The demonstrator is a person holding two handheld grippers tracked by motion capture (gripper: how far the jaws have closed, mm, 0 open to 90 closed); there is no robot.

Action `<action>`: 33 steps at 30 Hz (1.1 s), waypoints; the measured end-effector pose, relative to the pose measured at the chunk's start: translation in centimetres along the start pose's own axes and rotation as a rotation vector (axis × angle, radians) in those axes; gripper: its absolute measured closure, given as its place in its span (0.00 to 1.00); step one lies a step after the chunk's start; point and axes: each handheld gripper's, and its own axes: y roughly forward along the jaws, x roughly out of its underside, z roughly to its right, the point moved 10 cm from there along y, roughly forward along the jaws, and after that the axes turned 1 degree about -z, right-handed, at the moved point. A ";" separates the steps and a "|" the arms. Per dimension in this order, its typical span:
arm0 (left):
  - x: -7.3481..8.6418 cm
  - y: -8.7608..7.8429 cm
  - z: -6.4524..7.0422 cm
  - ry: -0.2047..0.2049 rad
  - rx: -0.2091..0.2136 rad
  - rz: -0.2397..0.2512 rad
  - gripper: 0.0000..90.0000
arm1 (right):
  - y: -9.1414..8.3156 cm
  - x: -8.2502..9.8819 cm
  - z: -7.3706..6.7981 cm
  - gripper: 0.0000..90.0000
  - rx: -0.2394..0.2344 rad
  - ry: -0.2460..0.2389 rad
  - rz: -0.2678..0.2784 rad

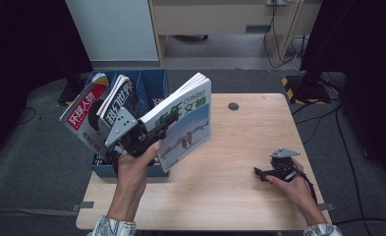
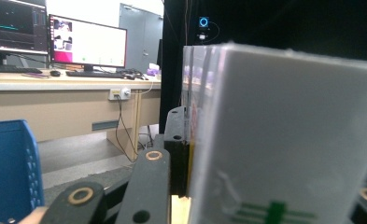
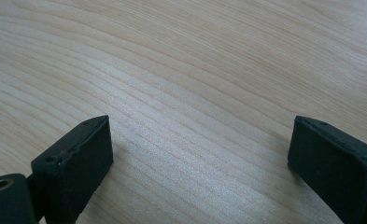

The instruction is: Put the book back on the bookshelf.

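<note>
My left gripper (image 1: 160, 127) holds a thick magazine (image 1: 186, 123) upright above the left side of the table; its blue-and-white cover carries a green title. The jaws are shut on its lower left part. In the left gripper view the magazine's pale page edge (image 2: 284, 135) stands close up, with one black finger (image 2: 176, 140) pressed against its side. My right gripper (image 1: 260, 172) lies on the wooden table (image 1: 239, 142) at the right, held by a hand. Its jaws stand wide open over bare wood (image 3: 181, 60), with nothing between them (image 3: 200, 144).
A blue file rack (image 1: 153, 83) stands at the table's left edge behind the held magazine, with a red-titled magazine (image 1: 85, 110) and a white one (image 1: 119, 96) leaning in it. The rack's blue wall (image 2: 8, 168) is at lower left. A desk with monitors (image 2: 88, 44) stands far off.
</note>
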 end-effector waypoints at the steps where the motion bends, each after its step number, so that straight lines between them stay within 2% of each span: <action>1: 0.0 -0.1 -0.1 -0.001 -0.003 0.001 0.81 | 0.0 0.0 0.0 0.08 0.000 -0.003 0.001; 17: -0.4 -1.0 -1.2 -0.004 -0.028 0.006 0.81 | 0.0 0.0 0.0 0.08 -0.001 -0.001 0.000; 33: -1.5 -2.6 -2.3 0.002 -0.061 0.018 0.81 | 0.0 0.0 0.0 0.08 -0.004 -0.004 0.000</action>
